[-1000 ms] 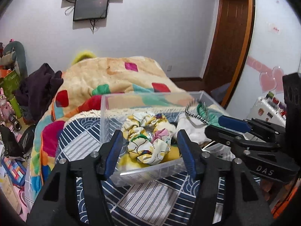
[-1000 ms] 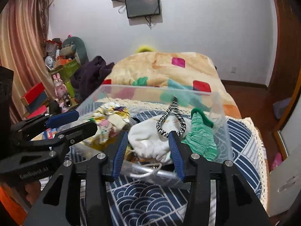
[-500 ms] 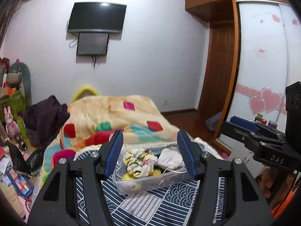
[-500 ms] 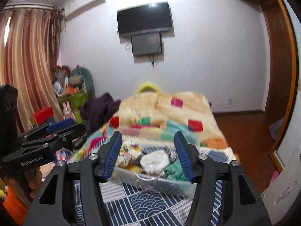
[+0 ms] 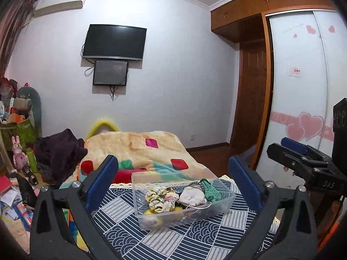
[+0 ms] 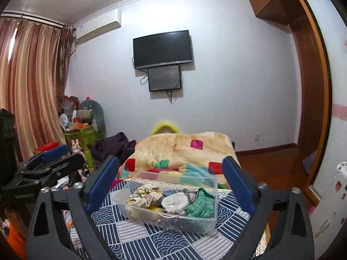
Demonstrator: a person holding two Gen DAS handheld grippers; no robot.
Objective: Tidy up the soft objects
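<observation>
A clear plastic box stands on a navy patterned cloth on the bed. It holds floral scrunchies, a white pouch, a green knit piece, a black-white hair tie and yellow soft things. My left gripper is open and empty, held back above the box. My right gripper is open and empty, also well back from it. Each gripper shows at the side of the other's view.
A patchwork blanket covers the bed beyond the box. Dark clothes and a cluttered corner with toys lie on the left. A wardrobe stands at the right. A TV hangs on the far wall.
Both grippers have pulled back and risen away from the box, and both have opened wider. The box now looks small and far; its contents have not moved.
</observation>
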